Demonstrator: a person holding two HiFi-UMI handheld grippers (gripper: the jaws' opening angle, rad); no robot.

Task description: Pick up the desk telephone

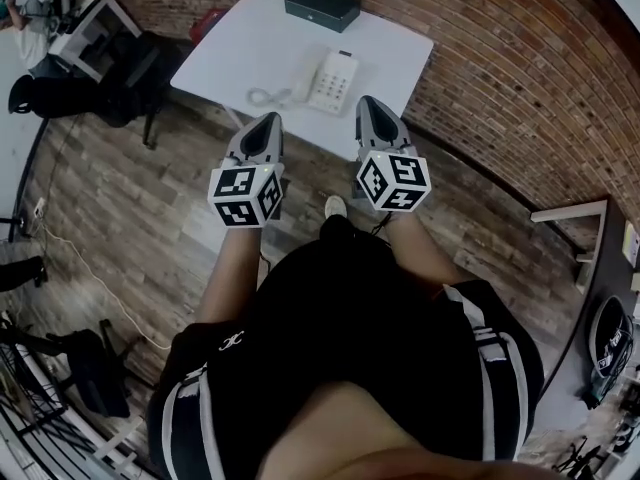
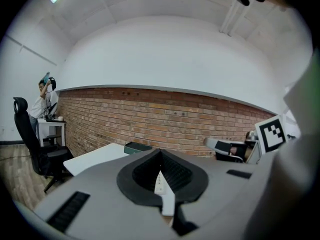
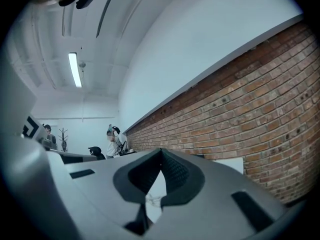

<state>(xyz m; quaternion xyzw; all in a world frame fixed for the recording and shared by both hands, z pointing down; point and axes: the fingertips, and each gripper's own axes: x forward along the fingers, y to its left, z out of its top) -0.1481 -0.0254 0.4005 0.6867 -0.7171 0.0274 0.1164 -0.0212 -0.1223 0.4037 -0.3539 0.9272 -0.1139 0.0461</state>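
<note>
Black shorts (image 1: 350, 308) nearest, left tongs (image 1: 266, 120) and right tongs (image 1: 370, 103) clenched empty, desk telephone (image 1: 333, 80) lengthwise near-to-far on table (image 1: 250, 38).

the telephone (image 1: 333, 80) sits on the desk (image 1: 240, 38) near its front edge. a box (image 1: 322, 6) lies behind it at the far edge, by the brick wall (image 1: 480, 68). the left gripper (image 1: 267, 120) and right gripper (image 1: 369, 103) hang side by side before the desk. a chair (image 1: 130, 68) stands left of it.
</note>
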